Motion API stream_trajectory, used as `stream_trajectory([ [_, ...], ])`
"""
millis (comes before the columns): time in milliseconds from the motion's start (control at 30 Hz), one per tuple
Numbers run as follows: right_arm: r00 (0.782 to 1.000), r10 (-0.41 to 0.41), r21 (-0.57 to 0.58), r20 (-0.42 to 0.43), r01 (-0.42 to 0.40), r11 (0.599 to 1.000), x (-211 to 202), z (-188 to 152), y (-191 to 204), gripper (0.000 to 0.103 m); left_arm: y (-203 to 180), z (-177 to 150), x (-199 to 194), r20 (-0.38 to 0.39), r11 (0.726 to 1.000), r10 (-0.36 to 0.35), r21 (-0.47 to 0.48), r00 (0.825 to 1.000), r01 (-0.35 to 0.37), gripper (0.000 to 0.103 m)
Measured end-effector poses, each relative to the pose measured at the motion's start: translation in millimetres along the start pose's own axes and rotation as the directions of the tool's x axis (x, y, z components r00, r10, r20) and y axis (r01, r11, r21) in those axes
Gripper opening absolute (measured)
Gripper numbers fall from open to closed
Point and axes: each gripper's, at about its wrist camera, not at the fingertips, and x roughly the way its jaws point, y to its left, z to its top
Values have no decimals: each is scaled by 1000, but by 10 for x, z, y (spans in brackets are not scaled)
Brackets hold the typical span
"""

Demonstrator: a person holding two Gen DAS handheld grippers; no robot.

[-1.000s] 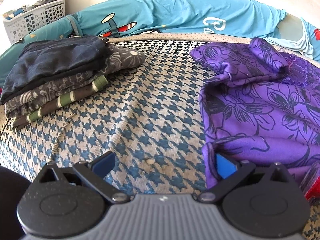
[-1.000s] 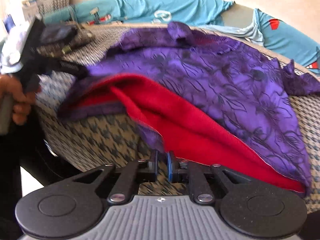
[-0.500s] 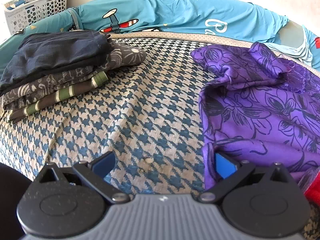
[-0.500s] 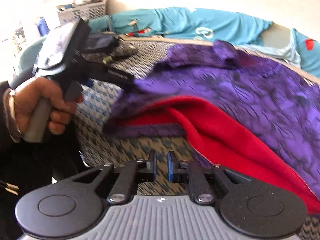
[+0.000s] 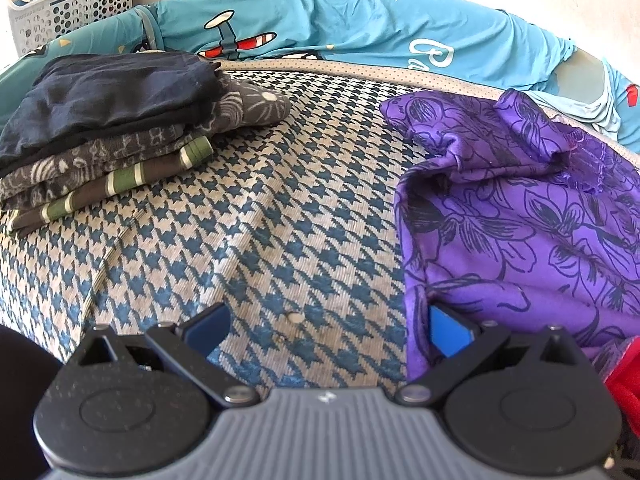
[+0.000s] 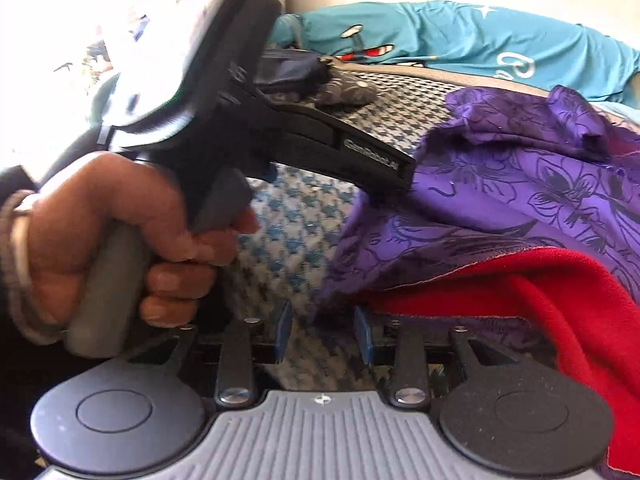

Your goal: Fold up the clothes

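The purple garment (image 5: 532,240), soft and slippery with a thicker red lining (image 6: 560,300), lies at the bed's right edge; the left tool (image 5: 328,324) stands wide open, empty, while the right tool (image 6: 324,334) is opening, empty, so grip the hem.

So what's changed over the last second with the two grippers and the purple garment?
The right gripper swung left toward the garment's near corner, bringing the left hand close in its view. Its jaws, shut a second ago, are opening, with nothing visibly pinched between them. The left gripper stayed open at the edge of the purple garment. The garment and the folded stack lie as before.
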Motion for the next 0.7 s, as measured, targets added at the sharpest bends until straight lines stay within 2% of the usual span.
stream_trajectory([
  [100,1000,-26,-15,13,26,1000,83,-16,53,30,15,7,-21,5,1000,-7,-5,1000,7,103],
  [133,999,-35,-27,15,35,999,109,-18,80,17,22,13,-32,8,1000,-9,-7,1000,9,103],
  [233,1000,-21,-53,17,22,998,135,3,158,8,83,67,-124,42,1000,-20,-21,999,21,103],
  [433,994,94,-132,50,-86,987,142,213,425,8,290,279,-424,176,1000,-3,-24,984,7,103],
  [700,986,143,-104,86,-133,986,172,319,512,8,555,501,-624,227,999,-24,-26,974,31,103],
])
